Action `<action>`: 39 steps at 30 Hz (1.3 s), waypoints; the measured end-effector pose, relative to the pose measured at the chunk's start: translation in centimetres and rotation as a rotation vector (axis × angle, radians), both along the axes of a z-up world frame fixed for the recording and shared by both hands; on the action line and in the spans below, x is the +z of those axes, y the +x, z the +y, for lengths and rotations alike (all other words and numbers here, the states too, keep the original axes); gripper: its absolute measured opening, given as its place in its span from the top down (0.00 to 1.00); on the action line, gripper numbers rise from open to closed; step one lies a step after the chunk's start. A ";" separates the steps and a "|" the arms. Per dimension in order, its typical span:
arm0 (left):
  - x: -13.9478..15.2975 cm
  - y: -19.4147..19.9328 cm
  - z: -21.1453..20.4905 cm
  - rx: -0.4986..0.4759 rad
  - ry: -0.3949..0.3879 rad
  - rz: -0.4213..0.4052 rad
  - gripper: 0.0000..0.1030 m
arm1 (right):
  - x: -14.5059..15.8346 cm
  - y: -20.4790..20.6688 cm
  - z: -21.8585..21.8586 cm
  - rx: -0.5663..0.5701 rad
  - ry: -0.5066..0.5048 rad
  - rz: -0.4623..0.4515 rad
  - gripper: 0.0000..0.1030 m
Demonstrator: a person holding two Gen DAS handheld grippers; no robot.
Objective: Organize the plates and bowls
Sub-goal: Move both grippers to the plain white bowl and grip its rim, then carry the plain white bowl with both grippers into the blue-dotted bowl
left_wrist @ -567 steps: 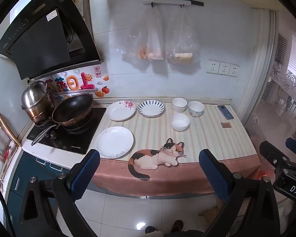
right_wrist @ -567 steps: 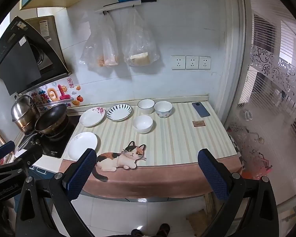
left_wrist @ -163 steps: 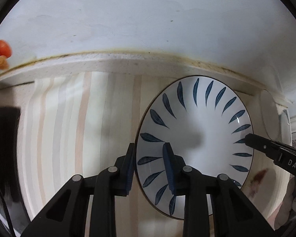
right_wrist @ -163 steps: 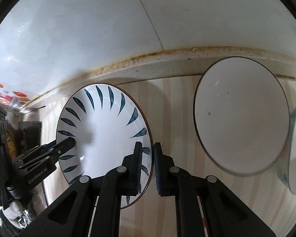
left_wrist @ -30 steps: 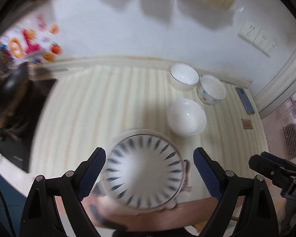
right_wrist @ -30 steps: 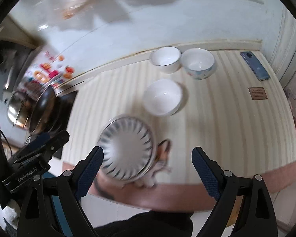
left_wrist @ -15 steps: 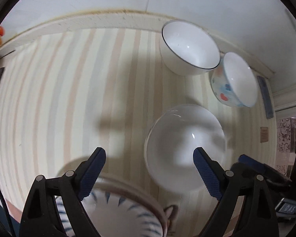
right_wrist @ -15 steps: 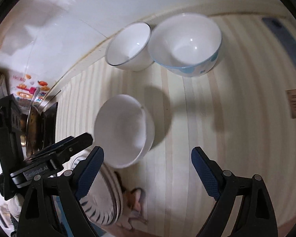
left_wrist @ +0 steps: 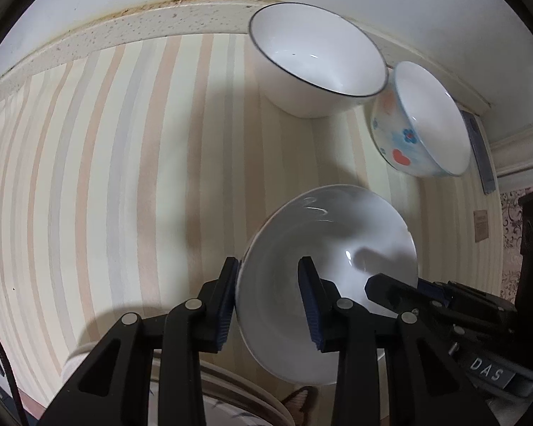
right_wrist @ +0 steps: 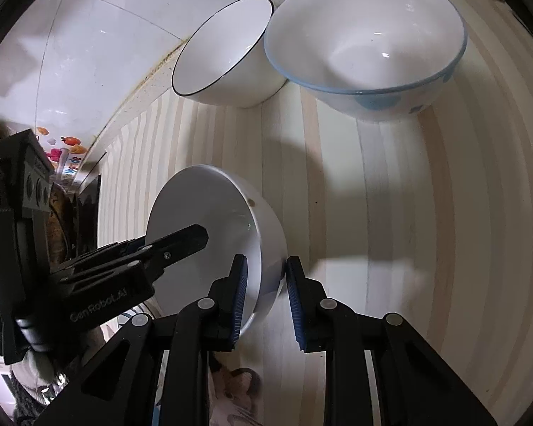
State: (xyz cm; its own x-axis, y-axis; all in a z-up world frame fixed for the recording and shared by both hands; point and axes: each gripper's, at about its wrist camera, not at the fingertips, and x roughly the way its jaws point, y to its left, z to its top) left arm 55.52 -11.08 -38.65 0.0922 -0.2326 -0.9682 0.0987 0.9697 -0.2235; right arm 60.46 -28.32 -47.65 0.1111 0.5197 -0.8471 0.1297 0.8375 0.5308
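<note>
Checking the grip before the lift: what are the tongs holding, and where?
Both tongs, left and right, pinch the plain white bowl at opposite sides of its rim wall.

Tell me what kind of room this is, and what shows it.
Most likely a home kitchen. Three ceramic bowls sit on a striped counter: a plain white bowl gripped by both grippers, a black-rimmed bowl and a blue-rimmed patterned bowl. A white tiled wall rises behind the counter.

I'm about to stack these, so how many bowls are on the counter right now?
3: plain white bowl nearest, with both grippers at its rim; black-rimmed bowl at the back wall; blue-rimmed patterned bowl touching its right side. None seem hidden.
</note>
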 end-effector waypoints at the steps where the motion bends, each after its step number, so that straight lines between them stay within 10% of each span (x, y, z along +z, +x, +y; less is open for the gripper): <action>1: 0.3 -0.4 -0.3 -0.004 -0.006 -0.005 0.70 | 0.1 -0.1 -0.1 0.001 0.002 0.003 0.75; 18: 3.5 -8.7 -7.6 -0.121 -0.031 -0.045 0.70 | 4.7 -9.1 -5.1 -0.003 -0.036 0.016 0.75; 39: -0.8 -11.3 -12.3 -0.218 0.036 0.029 0.70 | 0.9 -13.8 -8.2 -0.045 -0.034 0.120 0.75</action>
